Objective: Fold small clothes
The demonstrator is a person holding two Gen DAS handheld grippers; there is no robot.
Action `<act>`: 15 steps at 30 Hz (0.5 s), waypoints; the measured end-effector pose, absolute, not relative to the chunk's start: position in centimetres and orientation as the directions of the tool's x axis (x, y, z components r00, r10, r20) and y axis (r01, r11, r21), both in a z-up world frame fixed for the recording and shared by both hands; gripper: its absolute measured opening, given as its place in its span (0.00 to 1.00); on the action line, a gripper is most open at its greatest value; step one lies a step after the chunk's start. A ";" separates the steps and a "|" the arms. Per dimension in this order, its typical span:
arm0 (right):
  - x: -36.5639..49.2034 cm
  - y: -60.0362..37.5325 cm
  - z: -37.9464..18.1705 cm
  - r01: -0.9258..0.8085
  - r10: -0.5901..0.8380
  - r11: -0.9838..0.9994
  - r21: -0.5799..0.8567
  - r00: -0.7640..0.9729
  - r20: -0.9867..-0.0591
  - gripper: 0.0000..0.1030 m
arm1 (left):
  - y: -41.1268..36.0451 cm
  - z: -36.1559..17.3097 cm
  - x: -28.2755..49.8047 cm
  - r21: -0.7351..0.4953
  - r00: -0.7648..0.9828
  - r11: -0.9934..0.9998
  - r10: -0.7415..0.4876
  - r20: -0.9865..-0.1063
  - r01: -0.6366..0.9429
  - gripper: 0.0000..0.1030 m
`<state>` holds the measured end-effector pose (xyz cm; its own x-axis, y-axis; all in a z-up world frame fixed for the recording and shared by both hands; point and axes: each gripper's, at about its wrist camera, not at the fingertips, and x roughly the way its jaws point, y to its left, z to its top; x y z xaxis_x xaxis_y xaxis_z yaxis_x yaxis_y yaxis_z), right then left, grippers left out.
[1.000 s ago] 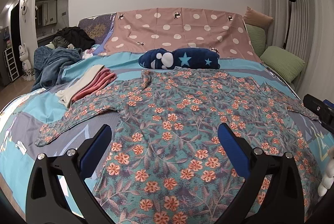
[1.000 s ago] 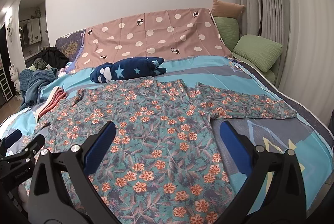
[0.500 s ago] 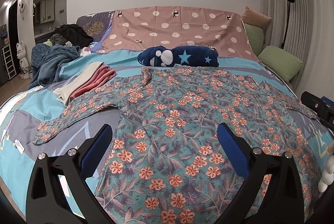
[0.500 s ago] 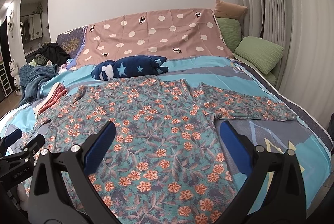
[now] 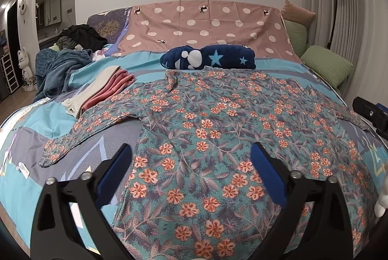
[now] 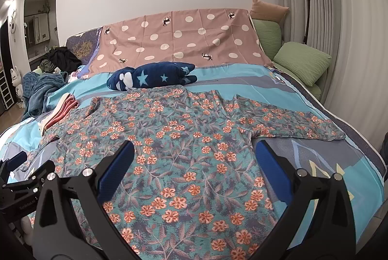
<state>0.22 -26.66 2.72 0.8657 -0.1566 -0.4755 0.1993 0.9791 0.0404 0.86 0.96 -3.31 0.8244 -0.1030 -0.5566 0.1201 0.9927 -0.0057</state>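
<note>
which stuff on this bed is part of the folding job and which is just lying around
Part of the job:
floral shirt, spread flat
folded pink and cream clothes
left gripper, open
right gripper, open

Just lying about:
navy star plush
teal blanket heap
dark clothes pile
green pillow
polka-dot sheet

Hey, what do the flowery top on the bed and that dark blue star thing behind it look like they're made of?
The floral top looks like a thin, matte knit or jersey fabric: it lies flat and limp with soft wrinkles at the sleeves, though the weave is too fine to confirm. The navy star-print item looks like plush fleece: its surface appears fuzzy and it sits bulky and rounded.
</note>
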 end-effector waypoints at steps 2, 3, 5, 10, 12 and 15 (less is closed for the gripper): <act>0.3 -26.6 2.7 0.199 -0.159 0.979 0.035 0.865 -0.476 0.98 | 1.0 -3.4 1.0 -0.025 0.815 0.990 -0.126 -0.566 0.136 0.89; 0.3 -26.5 2.6 0.199 -0.160 0.979 0.033 0.865 -0.476 0.98 | 1.0 -3.4 1.0 -0.027 0.814 0.991 -0.126 -0.567 0.135 0.89; 0.4 -26.4 2.6 0.198 -0.160 0.980 0.029 0.864 -0.476 0.98 | 1.0 -3.5 1.0 -0.025 0.815 0.990 -0.126 -0.566 0.136 0.89; 0.5 -26.3 2.6 0.199 -0.163 0.980 0.026 0.864 -0.476 0.98 | 1.1 -3.5 1.1 -0.025 0.818 0.991 -0.124 -0.562 0.134 0.89; 0.5 -26.2 2.6 0.198 -0.162 0.980 0.026 0.864 -0.476 0.98 | 1.1 -3.6 1.1 -0.024 0.817 0.991 -0.124 -0.563 0.134 0.89; 0.5 -26.1 2.6 0.197 -0.164 0.980 0.021 0.864 -0.476 0.98 | 1.2 -3.6 1.0 -0.028 0.817 0.991 -0.125 -0.563 0.133 0.89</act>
